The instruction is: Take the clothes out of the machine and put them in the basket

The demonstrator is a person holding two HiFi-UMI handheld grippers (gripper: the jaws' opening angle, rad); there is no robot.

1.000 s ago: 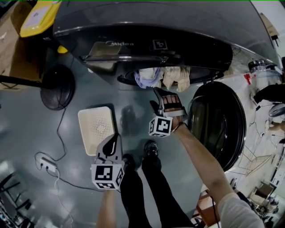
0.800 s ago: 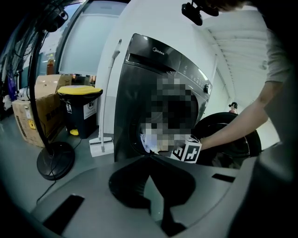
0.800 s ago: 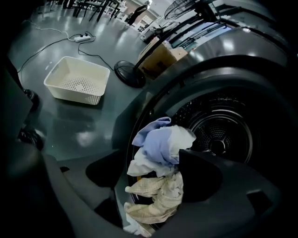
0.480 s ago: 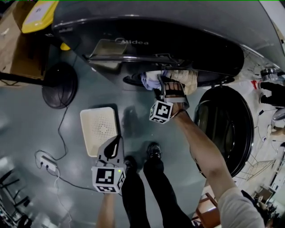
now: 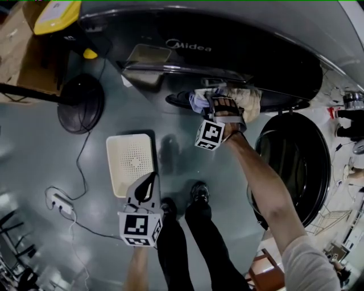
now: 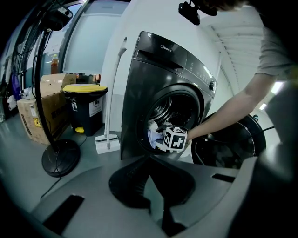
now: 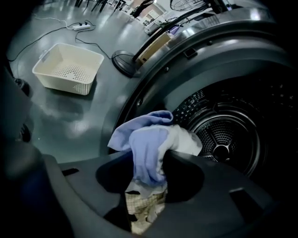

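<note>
The dark front-load washing machine (image 5: pixel 227 51) stands with its round door (image 5: pixel 293 170) swung open to the right. Clothes (image 5: pixel 250 99) bulge out of the drum opening. My right gripper (image 5: pixel 219 103) is at that opening. Its jaws are closing on a light blue cloth (image 7: pixel 146 153), which is bunched between them, with a checked beige cloth (image 7: pixel 144 209) hanging below. The cream perforated basket (image 5: pixel 131 162) sits on the floor left of the machine and also shows as the basket (image 7: pixel 70 67) in the right gripper view. My left gripper (image 5: pixel 147 181) hovers by the basket's near edge, shut and holding nothing.
A round black stand base (image 5: pixel 79 102) with a pole is on the floor at the left. Beside it are a yellow-lidded bin (image 5: pixel 54 14) and a cardboard box (image 6: pixel 39 109). A power strip (image 5: pixel 60 203) and cable lie near the basket. The person's shoes (image 5: pixel 199 193) are in front of the machine.
My right gripper has moved up from the floor area into the drum opening and its jaws have narrowed around the blue cloth. The left gripper has stayed in place.
</note>
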